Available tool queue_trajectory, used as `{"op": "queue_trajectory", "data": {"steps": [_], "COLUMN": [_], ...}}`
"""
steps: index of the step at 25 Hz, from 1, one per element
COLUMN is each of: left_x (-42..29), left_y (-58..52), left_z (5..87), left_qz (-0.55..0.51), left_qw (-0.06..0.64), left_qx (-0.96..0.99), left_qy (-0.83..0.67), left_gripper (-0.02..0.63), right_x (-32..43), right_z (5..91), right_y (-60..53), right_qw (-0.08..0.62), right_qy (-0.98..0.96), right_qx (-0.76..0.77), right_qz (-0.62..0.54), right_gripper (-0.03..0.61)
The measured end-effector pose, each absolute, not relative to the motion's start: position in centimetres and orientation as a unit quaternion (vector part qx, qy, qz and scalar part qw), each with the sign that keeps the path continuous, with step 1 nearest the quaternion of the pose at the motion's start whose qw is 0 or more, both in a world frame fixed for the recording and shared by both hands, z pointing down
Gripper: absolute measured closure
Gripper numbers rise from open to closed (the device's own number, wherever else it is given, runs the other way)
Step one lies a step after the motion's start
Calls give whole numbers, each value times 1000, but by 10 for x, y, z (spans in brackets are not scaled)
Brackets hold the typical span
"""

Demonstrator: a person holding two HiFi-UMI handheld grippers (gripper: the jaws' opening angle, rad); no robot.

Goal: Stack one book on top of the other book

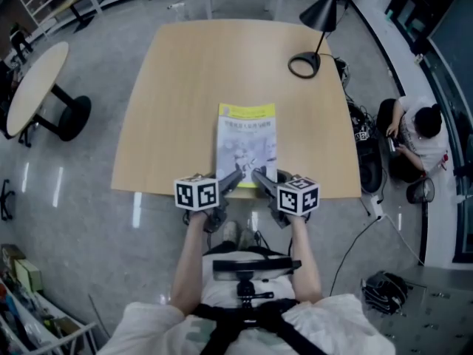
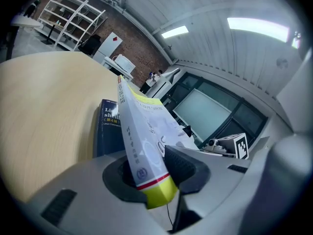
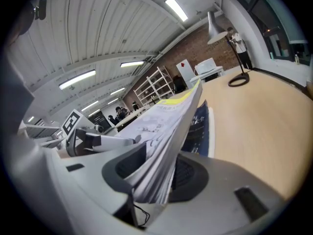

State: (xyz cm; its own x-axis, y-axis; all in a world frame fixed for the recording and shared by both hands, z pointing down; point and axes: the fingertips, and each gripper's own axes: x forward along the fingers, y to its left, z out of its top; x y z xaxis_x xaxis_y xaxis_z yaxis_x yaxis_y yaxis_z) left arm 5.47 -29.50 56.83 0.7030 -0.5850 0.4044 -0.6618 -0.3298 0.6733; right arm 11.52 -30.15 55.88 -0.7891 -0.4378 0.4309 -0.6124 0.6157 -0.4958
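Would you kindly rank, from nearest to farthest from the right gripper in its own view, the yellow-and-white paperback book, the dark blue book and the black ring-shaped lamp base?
1. Yellow-and-white paperback book: clamped between the right gripper's jaws.
2. Dark blue book: just beyond, lying flat beneath the paperback.
3. Black ring-shaped lamp base: at the far end of the wooden table, upper right.

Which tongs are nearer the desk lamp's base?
Right. The right tongs hold the yellow book on the lamp base side; the left tongs hold it farther away.

Yel/wht bk [image 1: 247, 143], navy bk [image 2: 108, 131]
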Motion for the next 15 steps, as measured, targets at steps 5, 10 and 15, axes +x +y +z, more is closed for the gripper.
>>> {"op": "queue_trajectory", "data": {"steps": [5, 10, 15], "left_x": [66, 64, 67], "left_y": [-301, -304, -302], "left_z": [588, 603, 619], "left_qz": [40, 45, 59], "left_qw": [457, 476, 485], "left_qx": [801, 790, 784], "left_qy": [-384, -384, -383], "left_gripper": [506, 506, 506], "right_x": [126, 124, 127], "right_z": [578, 592, 609], "right_y": [-309, -313, -311], "right_qw": [149, 164, 180], "right_qy": [-878, -870, -861], "right_qx": [294, 297, 300], "right_qz": [349, 358, 370], "right_gripper": [446, 446, 445]}}
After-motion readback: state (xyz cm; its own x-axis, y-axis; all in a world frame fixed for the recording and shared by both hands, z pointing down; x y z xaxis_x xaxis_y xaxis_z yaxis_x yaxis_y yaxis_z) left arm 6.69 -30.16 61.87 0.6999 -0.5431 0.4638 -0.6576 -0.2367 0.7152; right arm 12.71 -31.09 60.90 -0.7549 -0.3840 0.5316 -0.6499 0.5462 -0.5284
